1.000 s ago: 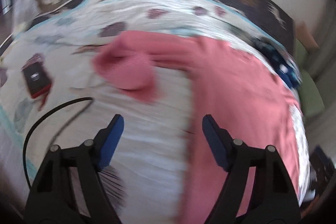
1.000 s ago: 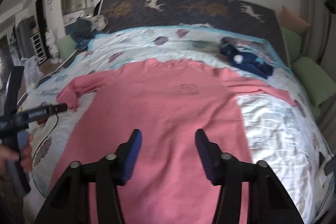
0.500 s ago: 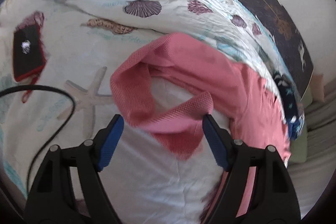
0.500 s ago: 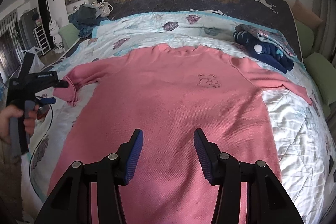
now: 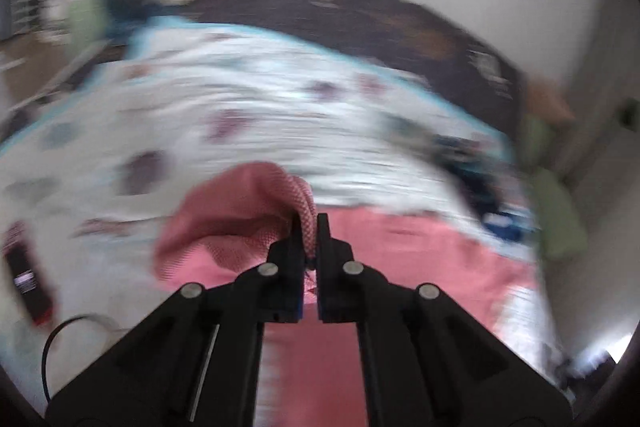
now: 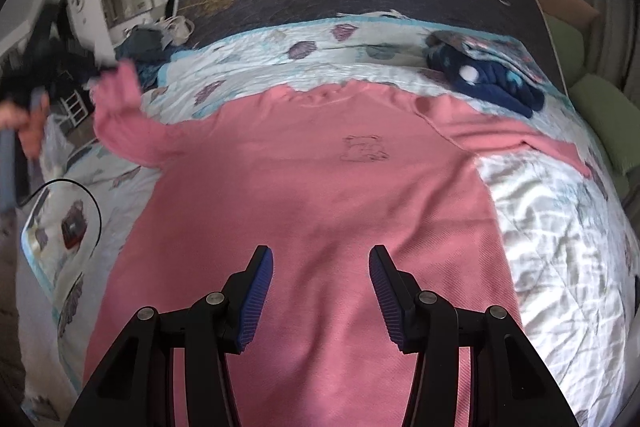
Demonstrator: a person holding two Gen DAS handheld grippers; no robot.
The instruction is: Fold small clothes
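Note:
A pink sweater with a small bear drawing lies flat, front up, on the bed. My left gripper is shut on the cuff of its left sleeve and holds it lifted off the bed; the right wrist view shows that sleeve raised at the far left. My right gripper is open and empty above the sweater's lower middle. The right sleeve lies flat, pointing right.
A white quilt with shell prints covers the bed. Dark blue clothes lie at the back right. A red-edged phone and a black cable lie at the left edge. Green cushions sit at right.
My left gripper closed on the sleeve cuff and lifted it off the bed. The right gripper stayed open, hovering over the sweater.

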